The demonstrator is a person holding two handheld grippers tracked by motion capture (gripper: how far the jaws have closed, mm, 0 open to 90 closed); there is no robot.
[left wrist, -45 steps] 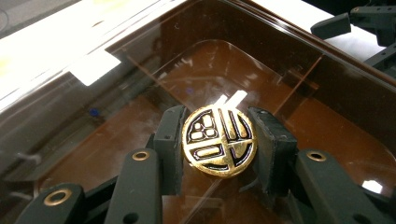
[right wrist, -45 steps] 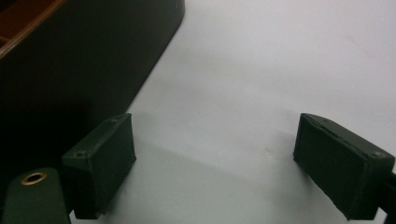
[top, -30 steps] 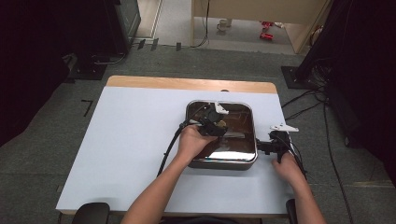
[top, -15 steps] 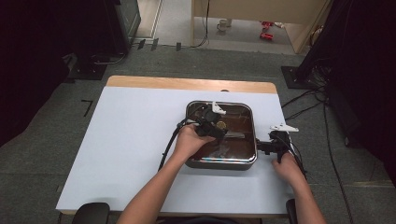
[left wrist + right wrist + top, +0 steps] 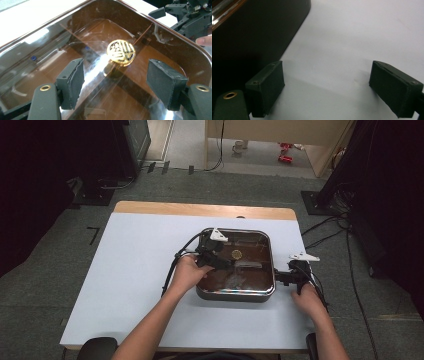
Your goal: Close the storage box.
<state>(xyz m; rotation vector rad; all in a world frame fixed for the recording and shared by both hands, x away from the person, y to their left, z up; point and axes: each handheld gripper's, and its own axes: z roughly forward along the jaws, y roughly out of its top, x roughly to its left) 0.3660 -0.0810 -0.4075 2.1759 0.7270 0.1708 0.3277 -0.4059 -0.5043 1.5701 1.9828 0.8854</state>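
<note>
A square dark pan [image 5: 235, 295] stands on the white table, covered by a brown tinted glass lid [image 5: 75, 37] with a round gold knob [image 5: 237, 254] [image 5: 121, 52] at its middle. My left gripper [image 5: 227, 264] [image 5: 116, 85] hovers open just above the lid, with the knob a little beyond its jaws and nothing between them. At the pan's right side, low over the table, my right gripper [image 5: 279, 277] [image 5: 327, 87] is open and empty. Its left jaw is close to the pan's dark outer wall [image 5: 254, 32].
The white table [image 5: 130, 270] stretches wide to the left of the pan, with a wooden strip [image 5: 200, 210] along its far edge. The right gripper [image 5: 185, 17] also appears past the lid's far corner in the left gripper view. Cables [image 5: 330, 237] lie on the floor to the right.
My left gripper has drawn back a little to the left over the lid. The right gripper and the pan have stayed put.
</note>
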